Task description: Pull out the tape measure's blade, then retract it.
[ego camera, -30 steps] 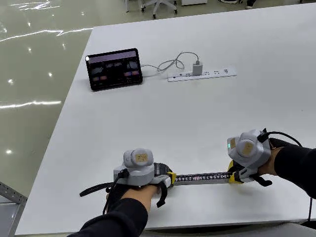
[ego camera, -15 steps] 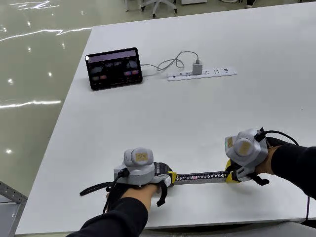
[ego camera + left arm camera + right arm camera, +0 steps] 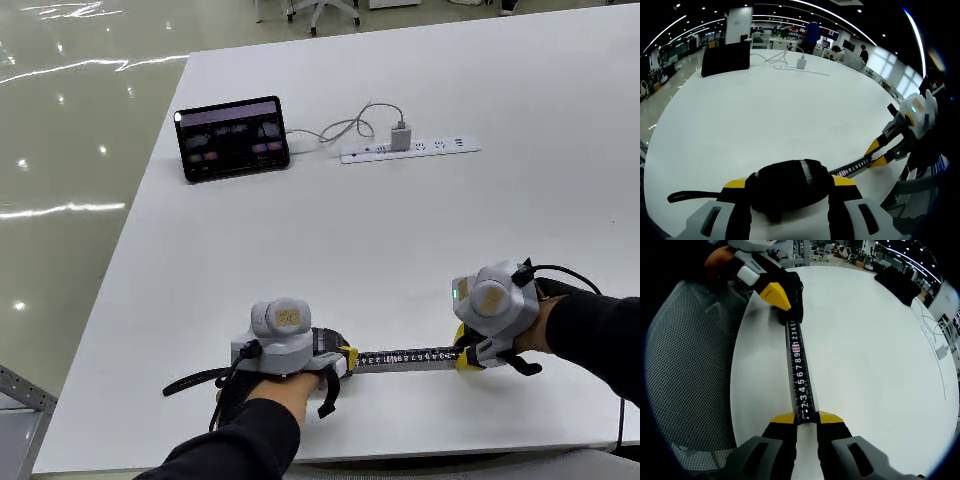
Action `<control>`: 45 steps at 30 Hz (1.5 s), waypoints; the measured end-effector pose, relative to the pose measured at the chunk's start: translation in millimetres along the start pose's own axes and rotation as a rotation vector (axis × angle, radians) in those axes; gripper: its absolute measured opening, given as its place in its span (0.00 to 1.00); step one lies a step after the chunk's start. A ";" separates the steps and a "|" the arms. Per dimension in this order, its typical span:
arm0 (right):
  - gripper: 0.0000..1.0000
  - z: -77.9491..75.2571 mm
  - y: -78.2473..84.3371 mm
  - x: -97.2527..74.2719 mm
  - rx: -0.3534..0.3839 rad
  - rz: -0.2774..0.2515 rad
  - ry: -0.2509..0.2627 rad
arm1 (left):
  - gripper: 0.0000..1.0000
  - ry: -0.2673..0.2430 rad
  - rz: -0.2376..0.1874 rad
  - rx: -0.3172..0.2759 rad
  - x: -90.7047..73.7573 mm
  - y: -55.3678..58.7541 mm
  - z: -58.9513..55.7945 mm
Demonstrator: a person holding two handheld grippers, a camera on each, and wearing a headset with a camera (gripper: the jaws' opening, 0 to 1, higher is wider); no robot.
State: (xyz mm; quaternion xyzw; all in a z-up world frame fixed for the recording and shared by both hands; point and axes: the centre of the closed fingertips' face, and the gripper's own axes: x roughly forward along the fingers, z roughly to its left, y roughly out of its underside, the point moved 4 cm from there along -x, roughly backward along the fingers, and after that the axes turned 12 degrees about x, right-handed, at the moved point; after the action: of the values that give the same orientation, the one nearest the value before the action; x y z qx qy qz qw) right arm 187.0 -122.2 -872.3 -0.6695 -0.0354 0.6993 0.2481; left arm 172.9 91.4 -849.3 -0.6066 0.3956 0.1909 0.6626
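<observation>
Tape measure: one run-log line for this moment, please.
left gripper: shut on case | right gripper: shut on blade tip | blade: extended along table

Premises: open-plan office or lab hall. Evidence: a large white table (image 3: 400, 230) on a glossy, pale floor (image 3: 70, 150). A tablet (image 3: 232, 138) stands on the table, beside a power strip (image 3: 410, 150) with a charger (image 3: 400, 137) plugged in. A wheeled chair base (image 3: 322, 12) stands beyond the far edge. Long ceiling lights (image 3: 805, 5) run over rows of desks (image 3: 775, 42), with people (image 3: 812, 34) among them. A mesh chair (image 3: 690, 365) stands at the near edge.
</observation>
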 end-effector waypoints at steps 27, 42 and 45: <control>0.10 2.7 -8.9 4.9 0.007 -0.004 0.000 | 0.58 0.000 0.001 0.001 0.0 0.1 -0.1; 0.10 5.0 -14.4 7.9 0.009 -0.015 0.000 | 0.58 0.001 0.002 0.000 -0.2 0.3 -0.2; 0.10 5.6 -15.6 8.4 0.009 -0.012 -0.001 | 0.58 0.001 0.002 0.000 -0.3 0.2 -0.2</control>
State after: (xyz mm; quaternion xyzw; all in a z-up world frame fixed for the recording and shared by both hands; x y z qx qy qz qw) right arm 186.5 -103.7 -873.4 -0.6679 -0.0363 0.6981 0.2554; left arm 172.5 91.3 -849.1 -0.6065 0.3964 0.1913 0.6621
